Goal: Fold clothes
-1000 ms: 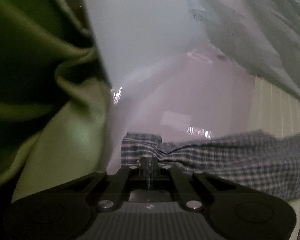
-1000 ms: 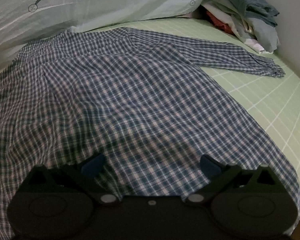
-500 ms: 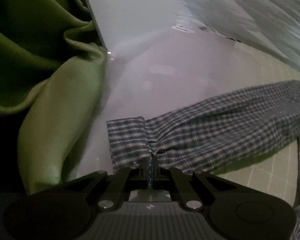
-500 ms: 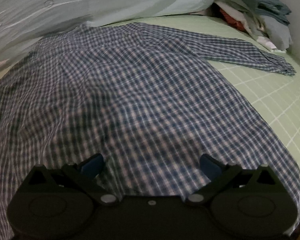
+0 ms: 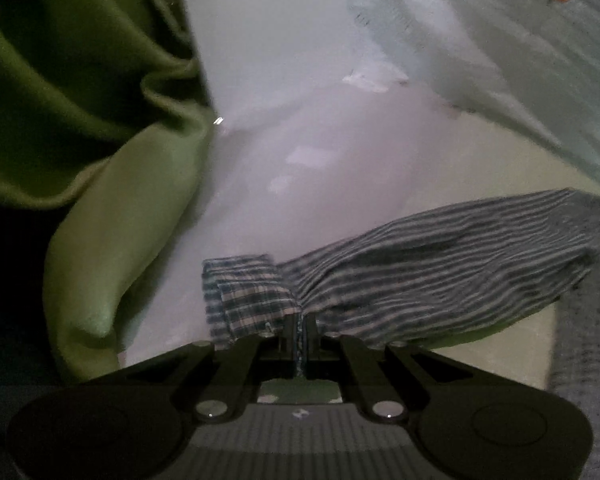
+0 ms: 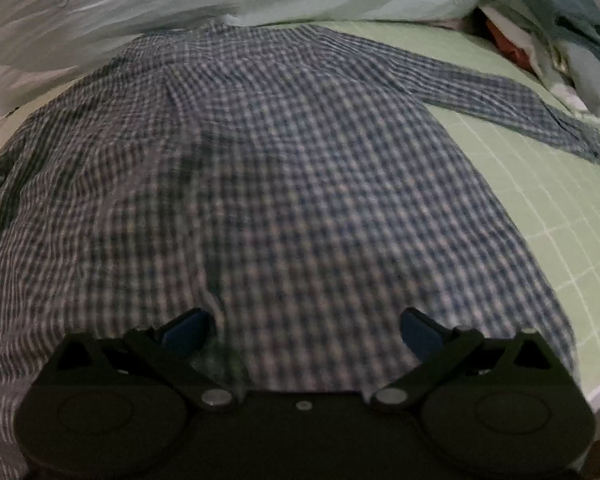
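A blue-and-white checked shirt (image 6: 284,168) lies spread flat on a light green bed sheet (image 6: 548,184), its right sleeve (image 6: 512,108) stretched out toward the far right. My left gripper (image 5: 299,330) is shut on the shirt's left sleeve (image 5: 440,276) just behind the cuff (image 5: 248,292) and holds it lifted off the bed. My right gripper (image 6: 304,328) is open, its blue-padded fingers (image 6: 188,326) spread over the shirt's near hem; I cannot tell whether they touch the cloth.
A pale quilt with a carrot print (image 6: 140,4) is bunched along the far side of the bed. A pile of clothes (image 6: 560,36) sits at the far right. A green curtain (image 5: 84,120) hangs left of a white wall (image 5: 268,40).
My left gripper has carried the sleeve cuff rightward, toward the shirt body, and the sleeve now bunches. My right gripper has shifted slightly over the hem and stays open.
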